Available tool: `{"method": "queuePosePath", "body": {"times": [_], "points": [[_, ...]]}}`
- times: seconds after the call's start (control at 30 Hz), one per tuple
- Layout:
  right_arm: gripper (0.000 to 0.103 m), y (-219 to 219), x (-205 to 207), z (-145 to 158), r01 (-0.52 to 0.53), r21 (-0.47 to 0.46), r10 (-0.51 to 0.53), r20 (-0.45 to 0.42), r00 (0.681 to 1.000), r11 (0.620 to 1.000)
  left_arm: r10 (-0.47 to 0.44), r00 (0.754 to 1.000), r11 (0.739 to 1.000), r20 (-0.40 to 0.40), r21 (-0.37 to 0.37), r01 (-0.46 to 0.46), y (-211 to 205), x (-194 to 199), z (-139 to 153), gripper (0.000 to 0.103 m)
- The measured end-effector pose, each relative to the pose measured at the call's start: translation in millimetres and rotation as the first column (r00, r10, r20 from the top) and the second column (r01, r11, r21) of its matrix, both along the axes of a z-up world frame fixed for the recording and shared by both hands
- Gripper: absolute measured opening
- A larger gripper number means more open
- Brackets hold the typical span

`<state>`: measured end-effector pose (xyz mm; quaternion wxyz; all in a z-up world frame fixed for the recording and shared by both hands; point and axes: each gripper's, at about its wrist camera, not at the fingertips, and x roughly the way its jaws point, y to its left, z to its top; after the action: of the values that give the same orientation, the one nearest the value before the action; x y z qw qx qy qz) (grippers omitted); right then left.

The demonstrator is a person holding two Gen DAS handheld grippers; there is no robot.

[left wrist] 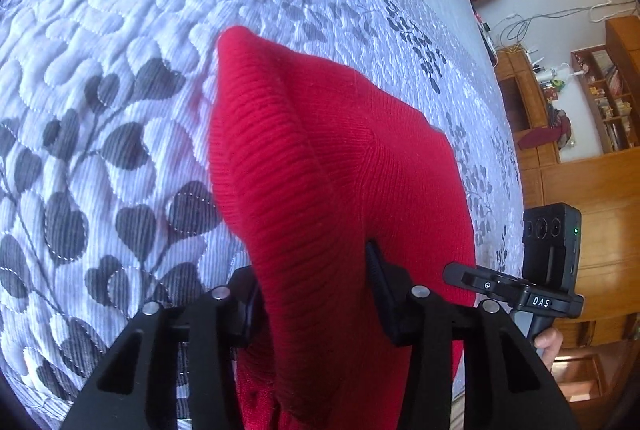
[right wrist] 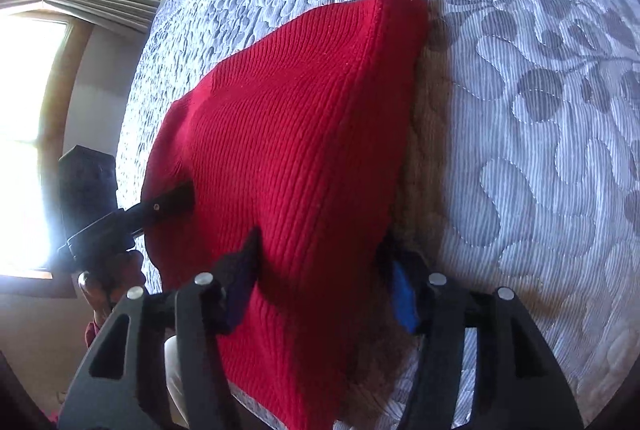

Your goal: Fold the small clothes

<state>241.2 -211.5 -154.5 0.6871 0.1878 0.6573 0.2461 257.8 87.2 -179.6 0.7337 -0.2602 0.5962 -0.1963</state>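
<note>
A red knitted garment [left wrist: 320, 150] is lifted off the quilted bedspread [left wrist: 100, 90], held at two spots. My left gripper [left wrist: 316, 294] is shut on one part of it, the knit bunched between its fingers. My right gripper [right wrist: 324, 270] is shut on the other part of the red garment [right wrist: 280, 118]. Each gripper shows in the other's view: the right one [left wrist: 520, 290] at the garment's right edge, the left one [right wrist: 160, 210] at its left edge. A beige fleecy lining or second layer [right wrist: 420, 170] shows behind the red knit.
The bed's white quilt with grey leaf print [right wrist: 540, 110] fills most of both views. Wooden shelves and cabinets [left wrist: 580, 130] stand beyond the bed's right side. A bright window with curtains [right wrist: 28, 110] is at the left.
</note>
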Motion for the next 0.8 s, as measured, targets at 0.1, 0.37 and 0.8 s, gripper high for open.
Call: {"method": "queuePosePath", "body": {"times": [0.1,0.37,0.8], "points": [[0.056,3.0,-0.1,-0.8,-0.004,-0.009,0.004,0.009,1.000,1.000,-0.007,1.000,0.999,0.018,0.032,0.006,-4.8,-1.4,3.7,0.041],[0.039,-4.3,-5.8,6.5,0.017,0.021,-0.017,0.017,1.000,1.000,0.051,0.999,0.998,0.019,0.028,-0.051,-6.7,-6.4,9.9,0.034],[0.037,-22.4,-21.5,31.6,0.016,-0.040,-0.015,0.029,0.999,0.999,0.028,0.999,0.999,0.024,0.032,-0.029,-41.6,-13.8,30.6,0.033]]}}
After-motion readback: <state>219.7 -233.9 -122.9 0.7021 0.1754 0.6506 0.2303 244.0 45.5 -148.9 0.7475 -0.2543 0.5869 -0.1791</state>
